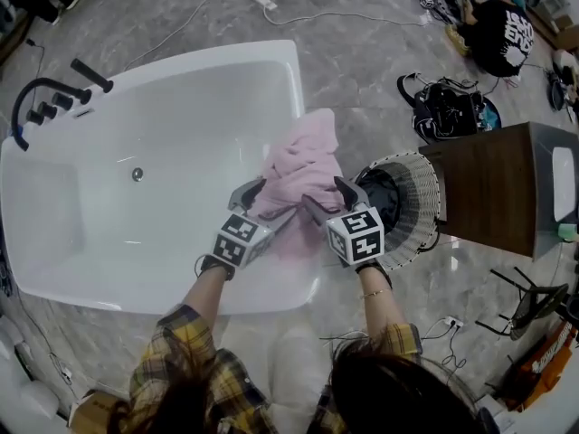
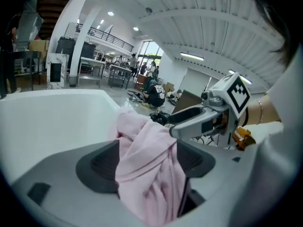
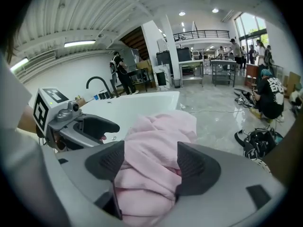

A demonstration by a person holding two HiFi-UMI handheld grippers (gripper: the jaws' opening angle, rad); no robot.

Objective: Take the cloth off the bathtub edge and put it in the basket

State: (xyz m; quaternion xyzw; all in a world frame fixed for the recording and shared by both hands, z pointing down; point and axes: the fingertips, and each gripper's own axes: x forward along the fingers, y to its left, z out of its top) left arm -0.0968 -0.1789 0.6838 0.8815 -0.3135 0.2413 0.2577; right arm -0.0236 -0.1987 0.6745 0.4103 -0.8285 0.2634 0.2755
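A person's two hands each hold a grey two-jaw gripper with a marker cube, side by side over the near right rim of a white glossy oval bathtub (image 1: pixel 288 70). The left gripper (image 1: pixel 267 204) has its jaws spread wide. A crumpled pale pink fabric cloth (image 1: pixel 306 156) is heaped in the gap between them, spilling from the gripper's throat forward past the ribbed dark pads. The cloth brushes the pads, but it looks loose rather than pinched, so this gripper is released. The right gripper (image 1: pixel 330 199), just beside the left one and angled down the same way, is likewise released: its jaws stand wide, with a thick fold of the same cloth bulging up between the pads and over their tips. Ahead of both grippers the cloth lies draped over the tub's edge, part on the rim and part hanging outside. A round woven basket with a pale striped rim and dark inside (image 1: pixel 422 181) stands on the grey marble floor just to the right of the right gripper, against a brown wooden cabinet (image 1: pixel 488 188). A black curved tap (image 1: pixel 36 93) sits well off to the left of the left gripper, at the tub's far end.
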